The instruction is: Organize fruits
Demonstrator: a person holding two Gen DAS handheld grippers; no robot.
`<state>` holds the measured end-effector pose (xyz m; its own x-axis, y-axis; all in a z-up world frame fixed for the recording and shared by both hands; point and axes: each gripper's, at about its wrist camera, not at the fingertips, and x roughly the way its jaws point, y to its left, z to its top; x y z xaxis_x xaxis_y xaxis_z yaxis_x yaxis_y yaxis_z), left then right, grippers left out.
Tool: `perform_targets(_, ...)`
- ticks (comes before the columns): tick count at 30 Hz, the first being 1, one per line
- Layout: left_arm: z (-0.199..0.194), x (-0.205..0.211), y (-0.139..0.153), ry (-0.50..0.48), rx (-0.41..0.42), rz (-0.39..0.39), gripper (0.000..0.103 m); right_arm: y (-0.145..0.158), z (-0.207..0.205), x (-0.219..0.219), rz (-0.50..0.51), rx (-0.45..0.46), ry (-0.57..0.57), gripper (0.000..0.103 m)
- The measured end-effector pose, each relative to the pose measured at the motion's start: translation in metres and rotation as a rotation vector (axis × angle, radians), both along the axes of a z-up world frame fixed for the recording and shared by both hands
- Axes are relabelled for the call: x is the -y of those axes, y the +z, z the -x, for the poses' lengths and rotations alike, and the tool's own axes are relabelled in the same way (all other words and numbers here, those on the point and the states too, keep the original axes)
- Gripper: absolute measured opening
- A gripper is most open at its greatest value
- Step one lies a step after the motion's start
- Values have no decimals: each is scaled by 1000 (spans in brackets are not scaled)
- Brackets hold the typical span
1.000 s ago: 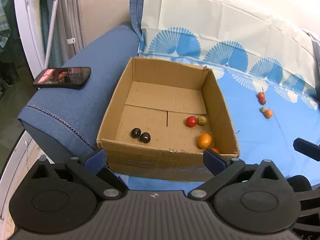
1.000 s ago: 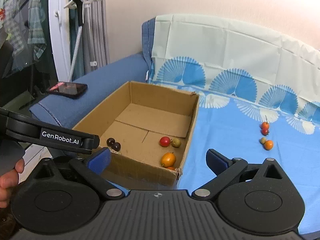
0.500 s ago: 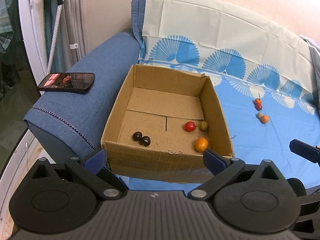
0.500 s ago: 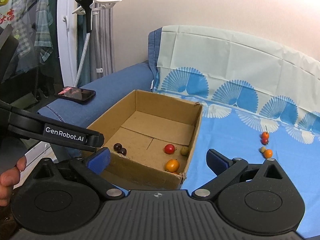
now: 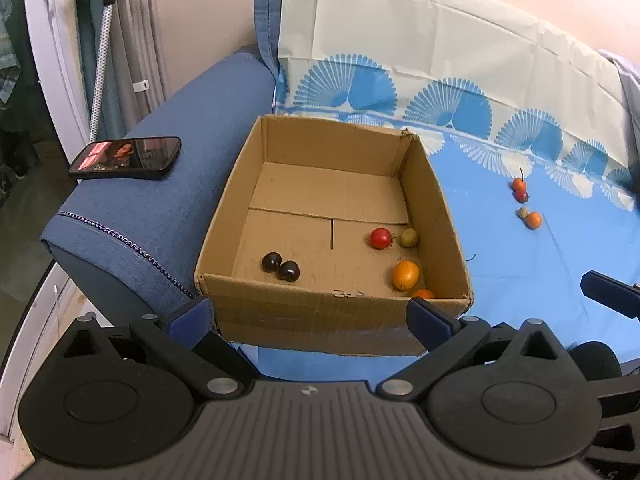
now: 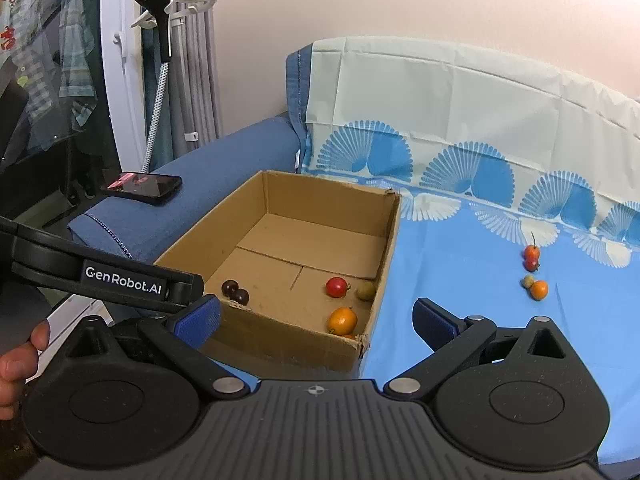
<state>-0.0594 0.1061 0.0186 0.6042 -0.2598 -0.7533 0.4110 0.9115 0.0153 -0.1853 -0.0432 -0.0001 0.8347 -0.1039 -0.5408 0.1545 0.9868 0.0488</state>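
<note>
Cardboard box (image 5: 336,216) on the blue sheet (image 5: 520,264), open-topped, pushed against the sofa arm (image 5: 160,200). Inside: two dark fruits (image 5: 281,266) touching near the front left, a red fruit (image 5: 380,237) and a green fruit (image 5: 409,237) just apart at the right, an orange fruit (image 5: 405,274) nearer the front wall, and another orange one (image 5: 423,293) half hidden behind that wall. Still out on the sheet, well apart from the box: a loose cluster (image 6: 534,272) of two red fruits, a small pale one and an orange one, all close together.

Left gripper (image 5: 310,314) hovering low before the box's front wall, fingers (image 5: 188,314) spread wide, nothing between them. Right gripper (image 6: 316,316) held higher and further back, fingers (image 6: 434,318) likewise wide and empty, aimed between the box's right corner and the open sheet. A hand (image 6: 18,364) visible at the left edge of the right view, on the other tool.

Probably between placements, with the cluster next in line for the right gripper.

Risks from here:
- Tight cluster, so closing on one fruit likely to nudge its neighbours and send them rolling over the smooth sheet.
- Small, round, probably soft skins; too hard a squeeze apt to bruise or burst, too light a one apt to drop the fruit on the way over.
- Soft bedding under the sheet, so pressing down may tip fruits toward the dent.
- Stems on the red ones easy to pinch instead of the body.
- Phone (image 5: 126,157) on the sofa arm close enough to be knocked by a wide left swing.
</note>
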Motion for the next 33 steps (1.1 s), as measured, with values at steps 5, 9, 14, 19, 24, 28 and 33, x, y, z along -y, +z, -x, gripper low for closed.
perform_targets(5, -5, 3, -6, 0, -20, -12, 103, -5, -2, 3, -12, -11, -6, 101)
perform_targets(9, -8, 8, -10, -3, -35, -24, 103, -9, -4, 6, -24, -20, -17, 101)
perform_targets(14, -13, 17, -14, -14, -47, -40, 103, -16, -7, 16, -46, -31, -42, 101)
perform_targets(19, -20, 36, -14, -47, -53, -55, 103, -21, -8, 34, -58, -25, -96, 101)
perform_targets(24, -25, 74, -11, -118, -45, -64, 103, -26, -5, 72, -57, -6, -216, 101)
perform_targets(28, -35, 118, -10, -182, -68, -54, 103, -38, 1, 117, -57, -22, -329, 101)
perform_targets(33, -60, 193, -19, -252, -123, -33, 103, -60, 0, 184, -20, -36, -458, 101)
